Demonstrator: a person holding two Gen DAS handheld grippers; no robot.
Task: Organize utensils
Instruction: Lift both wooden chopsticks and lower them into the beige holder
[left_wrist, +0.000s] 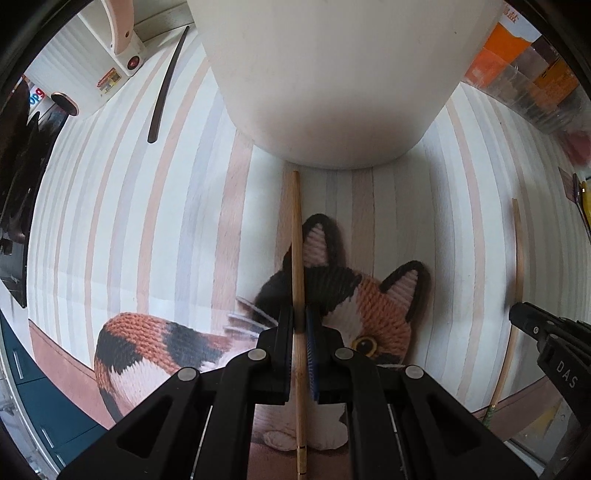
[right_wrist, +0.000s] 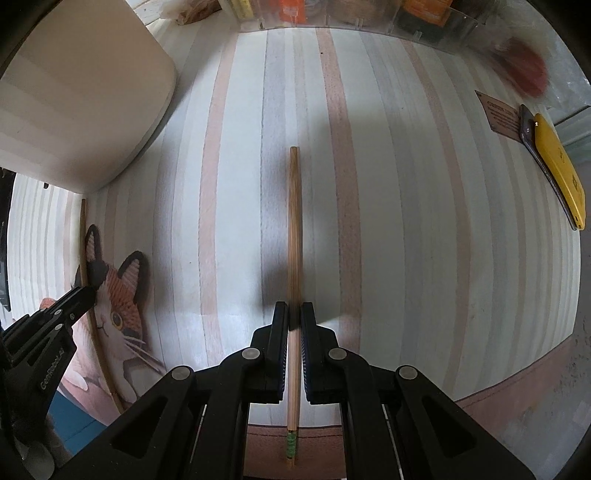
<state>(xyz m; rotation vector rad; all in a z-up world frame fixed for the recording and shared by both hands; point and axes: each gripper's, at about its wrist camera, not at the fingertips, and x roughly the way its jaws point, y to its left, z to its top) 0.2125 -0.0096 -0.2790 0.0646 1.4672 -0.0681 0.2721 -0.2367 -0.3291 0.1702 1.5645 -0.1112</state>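
Two black two-finger grippers are seen, each clamped narrowly on one pale wooden chopstick. The left gripper (left_wrist: 299, 321) holds the gold-banded wooden chopstick (left_wrist: 296, 236) over the striped cat-print mat (left_wrist: 147, 221); the right gripper (right_wrist: 294, 317) holds the green-wrapped wooden chopstick (right_wrist: 294, 221). A third, dark chopstick (left_wrist: 166, 85) lies beyond. One round white container (left_wrist: 332, 74) stands farther back; its contents cannot be told.

The right hand-held gripper (right_wrist: 294, 317) clamps a slim wooden chopstick (right_wrist: 294, 229); a cream rounded container (right_wrist: 74, 103) stands far to its left.
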